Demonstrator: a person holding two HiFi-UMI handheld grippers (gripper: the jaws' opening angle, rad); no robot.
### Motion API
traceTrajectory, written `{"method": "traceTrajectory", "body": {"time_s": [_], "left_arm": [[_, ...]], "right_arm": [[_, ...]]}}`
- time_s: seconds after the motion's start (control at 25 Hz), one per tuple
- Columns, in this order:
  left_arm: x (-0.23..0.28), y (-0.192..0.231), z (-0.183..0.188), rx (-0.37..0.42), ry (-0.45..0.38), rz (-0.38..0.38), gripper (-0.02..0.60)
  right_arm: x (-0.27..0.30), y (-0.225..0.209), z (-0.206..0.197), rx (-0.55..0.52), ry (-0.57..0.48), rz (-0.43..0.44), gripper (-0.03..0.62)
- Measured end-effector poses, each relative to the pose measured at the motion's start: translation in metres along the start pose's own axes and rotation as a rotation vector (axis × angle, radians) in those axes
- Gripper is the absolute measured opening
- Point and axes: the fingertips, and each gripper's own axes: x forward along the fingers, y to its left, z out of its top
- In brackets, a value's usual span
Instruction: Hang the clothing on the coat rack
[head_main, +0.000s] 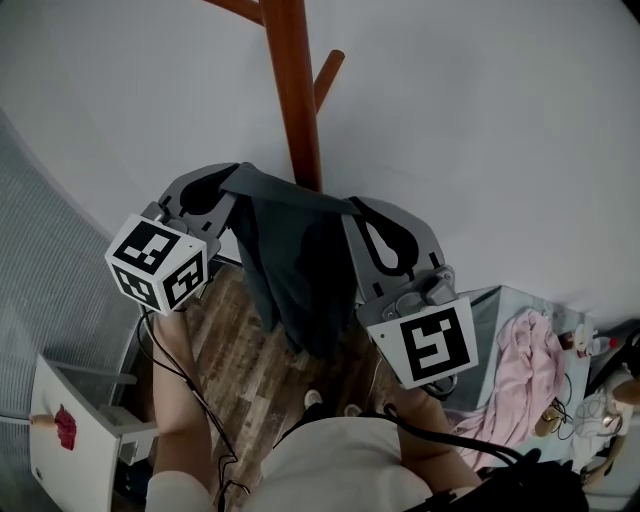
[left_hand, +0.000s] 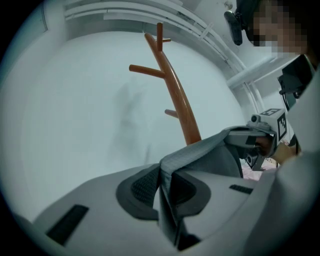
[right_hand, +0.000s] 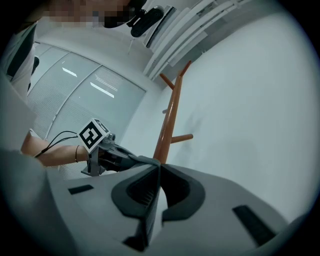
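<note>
Currently we have both sets of jaws pinched shut on the top edge of the dark grey garment (head_main: 295, 265), left gripper (head_main: 225, 192) at one end and right gripper (head_main: 358, 212) at the other, so that edge runs roughly level between them and the cloth hangs straight down. The coat rack (head_main: 297, 100) stands just beyond the middle of that edge, about equally near both grippers. Its pegs (head_main: 328, 75) angle upward above the garment, so we judge the lift goes up and forward.
</note>
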Motion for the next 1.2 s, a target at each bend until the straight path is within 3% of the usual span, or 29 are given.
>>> {"method": "traceTrajectory", "body": {"time_s": [0.68, 1.2], "left_arm": [[0.001, -0.009, -0.045, -0.068, 0.100, 0.003, 0.034], [-0.004, -0.012, -0.067, -0.116, 0.121, 0.028, 0.034]], "right_arm": [[-0.005, 0.010, -0.037, 0.027, 0.064, 0.035, 0.025], [-0.007, 0.022, -0.056, 0.037, 0.094, 0.052, 0.025]]}}
